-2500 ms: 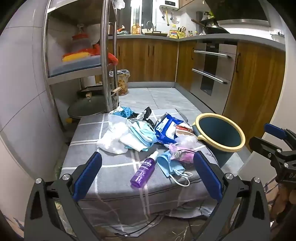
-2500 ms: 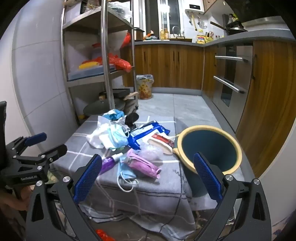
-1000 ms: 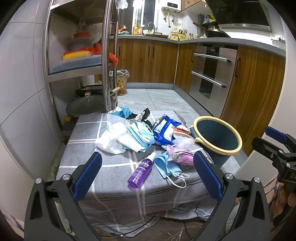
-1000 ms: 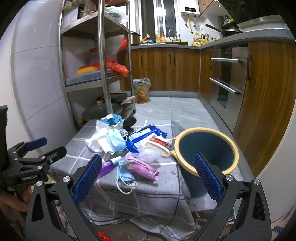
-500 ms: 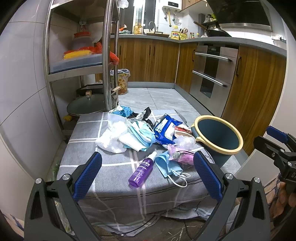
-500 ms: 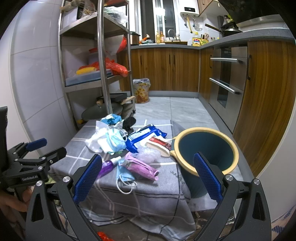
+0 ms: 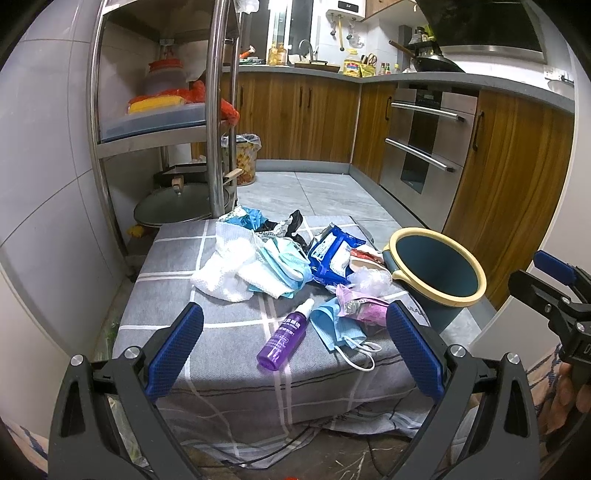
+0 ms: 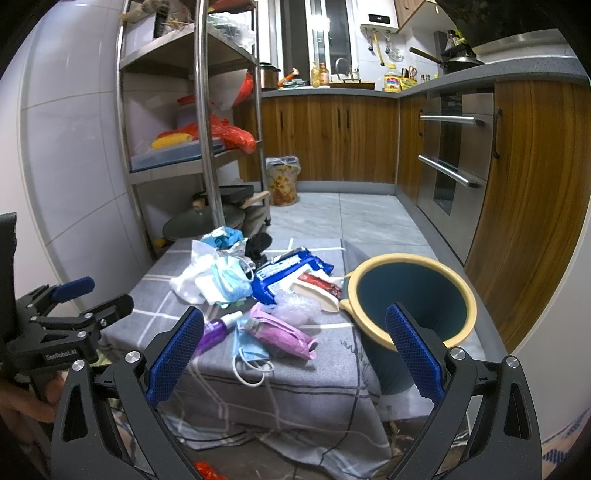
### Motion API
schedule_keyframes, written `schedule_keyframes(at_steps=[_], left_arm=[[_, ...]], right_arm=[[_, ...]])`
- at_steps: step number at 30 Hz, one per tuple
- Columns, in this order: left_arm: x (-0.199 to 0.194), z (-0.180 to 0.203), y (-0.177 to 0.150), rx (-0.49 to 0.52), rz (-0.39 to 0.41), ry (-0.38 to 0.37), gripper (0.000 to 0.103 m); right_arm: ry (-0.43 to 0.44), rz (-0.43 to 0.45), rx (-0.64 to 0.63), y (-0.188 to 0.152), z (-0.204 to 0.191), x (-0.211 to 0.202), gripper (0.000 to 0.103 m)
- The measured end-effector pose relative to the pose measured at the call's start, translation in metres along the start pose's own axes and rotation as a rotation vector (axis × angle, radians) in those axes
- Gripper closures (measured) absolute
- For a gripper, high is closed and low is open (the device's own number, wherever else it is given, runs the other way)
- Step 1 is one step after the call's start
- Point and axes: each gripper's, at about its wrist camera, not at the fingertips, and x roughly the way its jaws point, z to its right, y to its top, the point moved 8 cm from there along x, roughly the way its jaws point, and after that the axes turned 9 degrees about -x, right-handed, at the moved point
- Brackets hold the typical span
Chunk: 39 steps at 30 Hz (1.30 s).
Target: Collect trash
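steel shelf rack, wooden cabinets, oven, pan lid

We see dim, bluish indoor light, brightest near the far window. Sharp centre; fisheye bends edges, corners black.

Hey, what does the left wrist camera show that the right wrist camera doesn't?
Only the left wrist view shows the right gripper, open at the right edge. Only the right wrist view shows the left gripper, open at the left edge, and a red scrap on the floor. Both show the purple spray bottle, the pink packet and the bin.
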Motion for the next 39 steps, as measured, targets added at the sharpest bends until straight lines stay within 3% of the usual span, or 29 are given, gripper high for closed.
schedule_keyframes(at_steps=[22, 29, 39], left_arm=[[0.011, -0.002, -0.006, 0.011, -0.077, 0.028, 0.005], [0.038, -0.010, -0.007, 0.050, -0.220, 0.024, 0.006], [0.102, -0.009, -0.033, 0.144, -0.492, -0.046, 0.036]], right_arm=[[0.012, -0.038, 0.012, -0.009, 0.000, 0.008, 0.005], [0.060, -0.130, 0.043, -0.012, -0.002, 0.028, 0.005], [0.132, -0.247, -0.007, -0.016, -0.014, 0.060, 0.010]])
